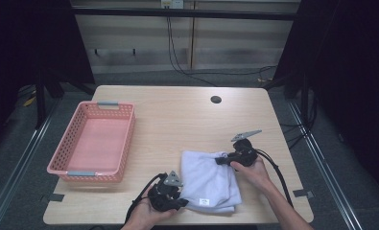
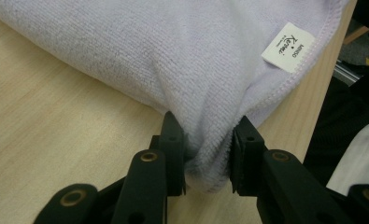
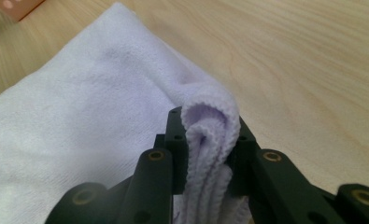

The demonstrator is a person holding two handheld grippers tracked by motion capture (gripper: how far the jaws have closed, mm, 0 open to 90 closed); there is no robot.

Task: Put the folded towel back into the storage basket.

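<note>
On the wooden table (image 1: 177, 115), both grippers (left (image 1: 170, 197), right (image 1: 225, 160)) pinch the towel (image 1: 208, 179), lengthwise toward the person.

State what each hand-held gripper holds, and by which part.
Both grip the towel: left hand-held gripper on its near-left edge, right hand-held gripper on its folded far-right corner.

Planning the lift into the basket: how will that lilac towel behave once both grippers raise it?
Probably floppy: the towel bunches into soft folds between the left gripper fingers. It likely sags between the two grips, since the right gripper pinches only an edge. The looped pile looks grippy, so slipping seems unlikely.
</note>
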